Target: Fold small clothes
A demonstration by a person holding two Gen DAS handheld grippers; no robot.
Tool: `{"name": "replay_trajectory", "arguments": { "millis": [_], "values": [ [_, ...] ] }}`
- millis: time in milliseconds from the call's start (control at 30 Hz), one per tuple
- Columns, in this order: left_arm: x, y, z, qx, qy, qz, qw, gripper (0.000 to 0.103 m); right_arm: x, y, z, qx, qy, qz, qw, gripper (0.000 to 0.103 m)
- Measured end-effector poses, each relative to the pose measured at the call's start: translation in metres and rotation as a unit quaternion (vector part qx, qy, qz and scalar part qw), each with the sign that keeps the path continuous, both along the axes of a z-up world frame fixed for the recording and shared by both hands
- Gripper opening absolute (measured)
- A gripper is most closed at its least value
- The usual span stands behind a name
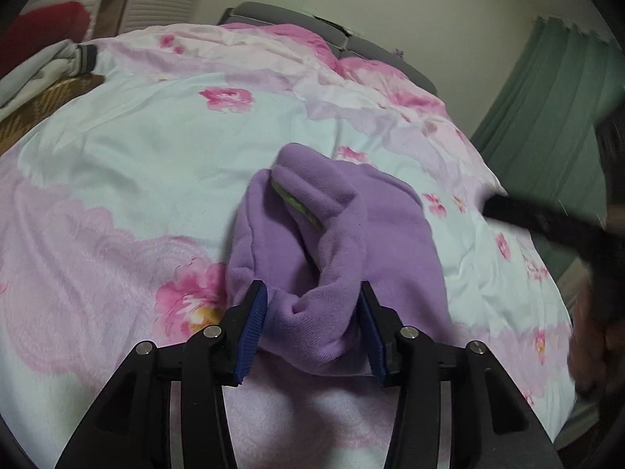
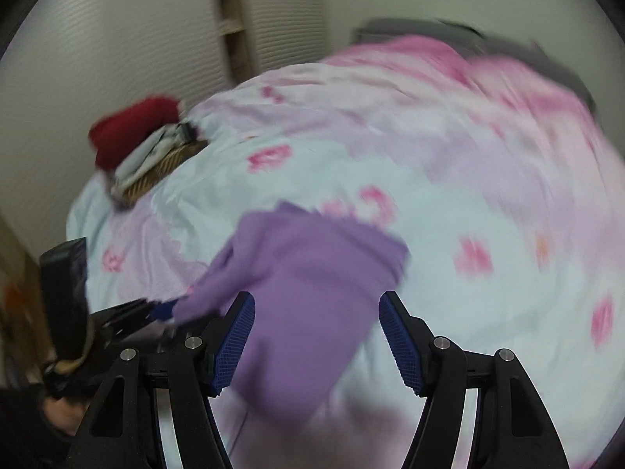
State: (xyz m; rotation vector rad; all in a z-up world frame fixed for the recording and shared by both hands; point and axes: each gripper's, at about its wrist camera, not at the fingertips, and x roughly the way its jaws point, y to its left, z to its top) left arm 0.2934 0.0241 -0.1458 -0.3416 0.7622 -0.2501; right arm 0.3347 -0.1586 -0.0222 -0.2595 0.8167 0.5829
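The purple fleece garment point(image 1: 336, 250) lies bunched on the flowered bedspread point(image 1: 156, 148), roughly mid-bed and toward our near edge. In our left wrist view its nearest fold sits between the blue pads point(image 1: 256, 330) of our left gripper point(image 1: 312, 332); the jaws stand partly apart with the cloth filling the gap and touching both pads, though we cannot tell whether they truly pinch it. A green strip shows inside one roll of the fabric.

In our right wrist view, heavily blurred, our right gripper point(image 2: 317, 338) hovers with jaws wide; the garment point(image 2: 312, 273) lies beneath, against the left-hand pad, and the other pad point(image 2: 402, 344) stands clear of it, so nothing is gripped there. At the left of that view we see the left gripper point(image 2: 140, 312) meeting the garment's corner.

The bedspread stretches open beyond the garment and to either side. Along the far left edge rests a pile of clothes point(image 2: 156, 152) with a red item point(image 2: 129, 133). A green curtain point(image 1: 547, 117) hangs past the bed's right edge, and a grey headboard point(image 1: 281, 19) closes the far end.
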Motion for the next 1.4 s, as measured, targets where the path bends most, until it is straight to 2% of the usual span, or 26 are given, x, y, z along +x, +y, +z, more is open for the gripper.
{"name": "replay_trajectory", "arguments": {
  "millis": [100, 200, 333, 367, 400, 433, 467, 500, 600, 667, 767, 833, 933, 1000, 1033, 1100, 1200, 1267, 1300, 1400],
  "values": [
    [-0.005, -0.005, 0.005, 0.038, -0.004, 0.013, 0.9992, 0.050, 0.028, 0.038, -0.002, -0.039, 0.003, 0.058, 0.998, 0.067],
    [-0.008, -0.013, 0.008, 0.078, -0.007, 0.019, 0.9967, 0.050, 0.056, 0.066, -0.017, -0.051, 0.046, 0.081, 0.994, 0.067],
    [-0.012, -0.012, 0.007, 0.072, -0.007, 0.034, 0.9968, 0.050, 0.073, 0.092, -0.044, -0.058, 0.109, 0.097, 0.988, 0.067],
    [-0.012, -0.011, 0.005, 0.067, -0.005, 0.037, 0.9971, 0.050, 0.073, 0.097, -0.051, -0.073, 0.111, 0.098, 0.986, 0.062],
    [-0.012, -0.010, 0.003, 0.063, -0.004, 0.038, 0.9973, 0.050, 0.074, 0.104, -0.060, -0.093, 0.113, 0.100, 0.984, 0.048],
    [-0.009, -0.008, 0.001, 0.060, -0.002, 0.040, 0.9974, 0.050, 0.074, 0.108, -0.068, -0.104, 0.119, 0.102, 0.982, 0.038],
    [-0.008, -0.006, -0.001, 0.058, -0.001, 0.043, 0.9974, 0.050, 0.073, 0.108, -0.070, -0.101, 0.122, 0.102, 0.982, 0.024],
    [-0.007, -0.004, -0.001, 0.053, -0.001, 0.045, 0.9976, 0.050, 0.073, 0.108, -0.070, -0.097, 0.120, 0.096, 0.983, 0.017],
    [-0.001, -0.001, 0.003, 0.049, -0.008, 0.048, 0.9976, 0.048, 0.073, 0.095, -0.055, -0.060, 0.097, 0.057, 0.992, 0.013],
    [0.001, 0.000, 0.013, 0.050, -0.023, 0.050, 0.9972, 0.043, 0.074, 0.080, -0.039, -0.019, 0.078, 0.032, 0.996, 0.012],
    [-0.002, 0.001, 0.029, 0.054, -0.056, 0.051, 0.9957, 0.043, 0.073, 0.059, -0.016, 0.051, 0.064, 0.009, 0.997, 0.013],
    [0.004, 0.001, 0.025, 0.058, -0.047, 0.046, 0.9962, 0.044, 0.078, 0.059, -0.025, 0.052, 0.090, 0.011, 0.995, 0.014],
    [0.007, 0.005, 0.000, 0.054, -0.006, 0.046, 0.9974, 0.046, 0.090, 0.062, -0.058, 0.055, 0.152, 0.012, 0.987, 0.017],
    [0.001, 0.007, -0.011, 0.051, 0.004, 0.053, 0.9973, 0.049, 0.092, 0.060, -0.076, 0.076, 0.180, 0.007, 0.981, 0.029],
    [-0.001, 0.006, -0.012, 0.056, 0.002, 0.053, 0.9970, 0.049, 0.091, 0.058, -0.079, 0.086, 0.181, 0.006, 0.980, 0.032],
    [-0.005, 0.005, -0.011, 0.066, -0.004, 0.051, 0.9965, 0.050, 0.088, 0.054, -0.077, 0.101, 0.179, 0.005, 0.979, 0.039],
    [-0.007, 0.007, -0.007, 0.066, -0.006, 0.053, 0.9964, 0.051, 0.087, 0.043, -0.061, 0.112, 0.162, 0.002, 0.980, 0.041],
    [-0.010, 0.007, -0.004, 0.065, -0.006, 0.056, 0.9963, 0.051, 0.084, 0.031, -0.046, 0.121, 0.142, -0.004, 0.982, 0.042],
    [-0.012, 0.007, -0.001, 0.066, -0.009, 0.057, 0.9961, 0.051, 0.080, 0.021, -0.036, 0.128, 0.129, -0.010, 0.983, 0.047],
    [-0.017, 0.008, 0.010, 0.068, -0.017, 0.057, 0.9959, 0.051, 0.067, -0.003, -0.015, 0.149, 0.095, -0.027, 0.984, 0.052]
  ]
}}
